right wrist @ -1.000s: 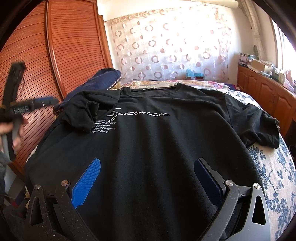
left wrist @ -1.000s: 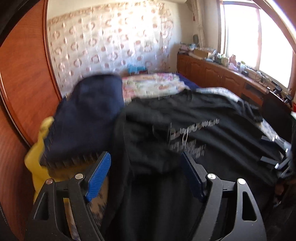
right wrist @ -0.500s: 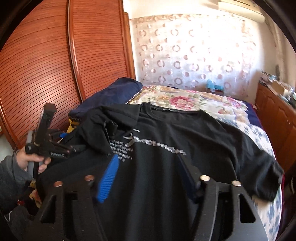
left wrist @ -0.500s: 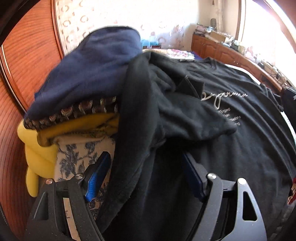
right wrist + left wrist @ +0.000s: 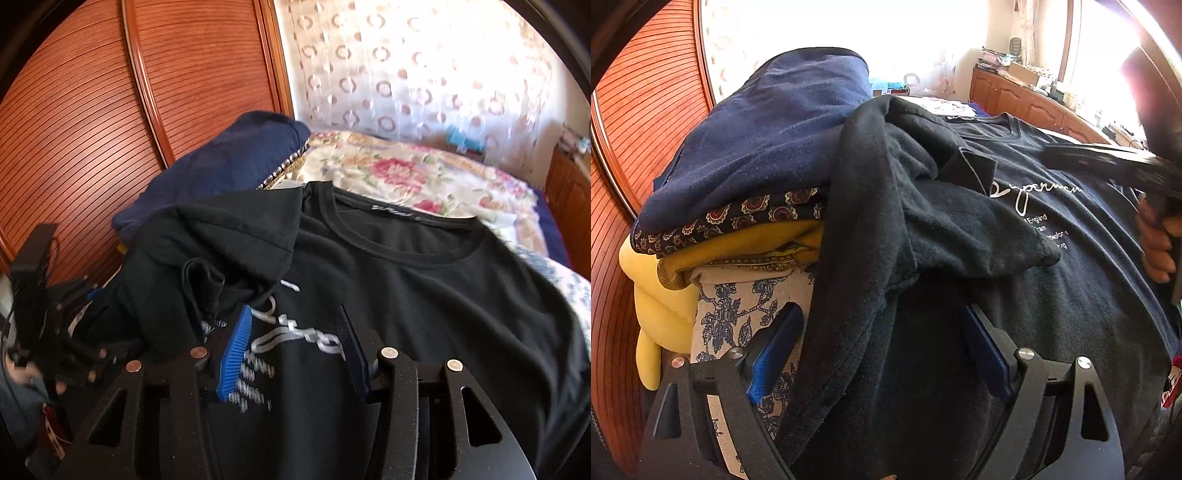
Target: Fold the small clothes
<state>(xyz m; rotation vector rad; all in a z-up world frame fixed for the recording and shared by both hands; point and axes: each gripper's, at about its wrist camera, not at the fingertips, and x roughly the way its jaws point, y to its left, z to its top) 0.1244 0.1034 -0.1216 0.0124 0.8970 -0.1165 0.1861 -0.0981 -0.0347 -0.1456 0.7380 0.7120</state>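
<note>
A black T-shirt (image 5: 424,288) with white chest lettering lies face up on the bed; it also shows in the left wrist view (image 5: 1071,280). Its left sleeve (image 5: 960,229) is folded in over the chest, rumpled. My left gripper (image 5: 882,350) is open, its blue pads straddling the shirt's raised left side edge at the bed's edge, gripping nothing. My right gripper (image 5: 291,350) is open and empty, hovering over the lettering beside the folded sleeve (image 5: 236,243). The right gripper's body and the hand holding it (image 5: 1156,236) show in the left view.
A stack of folded clothes, navy on top (image 5: 768,147) with patterned and yellow layers under it, sits on the bed's left side by the shirt's shoulder (image 5: 229,166). A slatted wooden wardrobe (image 5: 92,110) stands left. A floral bedspread (image 5: 406,173) lies beyond the collar. Wooden cabinets (image 5: 1027,99) line the right wall.
The left gripper has dropped lower and closer to the shirt's left edge. The right gripper has moved forward and left over the chest lettering, and its jaws have narrowed.
</note>
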